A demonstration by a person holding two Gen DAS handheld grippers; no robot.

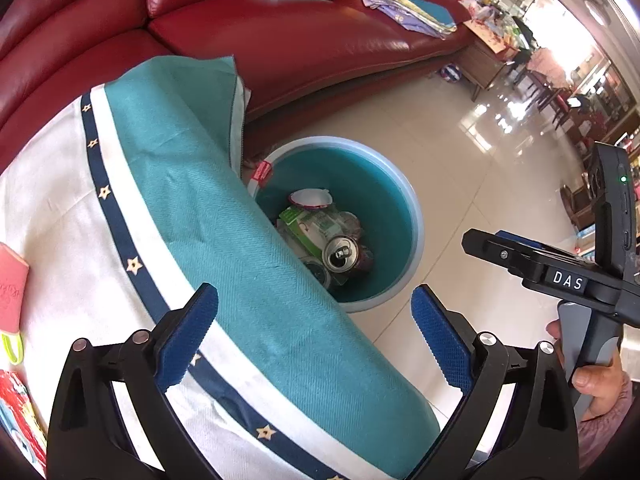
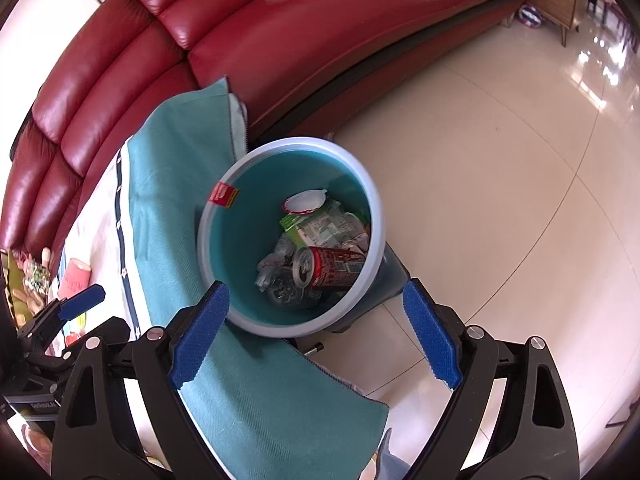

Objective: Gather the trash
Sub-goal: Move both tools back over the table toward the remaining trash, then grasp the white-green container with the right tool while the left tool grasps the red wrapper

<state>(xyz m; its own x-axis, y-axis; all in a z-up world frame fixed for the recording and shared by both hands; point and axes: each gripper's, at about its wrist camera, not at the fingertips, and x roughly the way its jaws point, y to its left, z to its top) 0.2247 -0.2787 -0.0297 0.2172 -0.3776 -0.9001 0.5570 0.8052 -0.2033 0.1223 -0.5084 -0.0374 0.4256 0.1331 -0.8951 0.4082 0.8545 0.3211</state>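
A teal bin with a pale blue rim [image 1: 416, 216] [image 2: 376, 216] stands on the floor beside the cloth-covered table. Inside lie a red drink can [image 1: 344, 254] [image 2: 332, 268], a green carton [image 1: 304, 224] [image 2: 316, 224], a white lid [image 1: 310, 198] [image 2: 304, 202] and crumpled clear plastic [image 2: 276, 272]. My left gripper [image 1: 314, 338] hangs open over the table's edge with nothing between its pads. My right gripper [image 2: 316, 336] is open and empty above the bin's near rim. A hand [image 1: 600, 384] holds the right tool's handle at the right of the left wrist view.
A teal and white tablecloth [image 1: 224, 208] [image 2: 176, 208] with a navy star band drapes over the table and overlaps the bin's left side. A red leather sofa [image 1: 280, 40] [image 2: 280, 40] runs behind. A pink item [image 1: 12, 280] lies on the table. Glossy tiled floor [image 2: 500, 200] spreads to the right.
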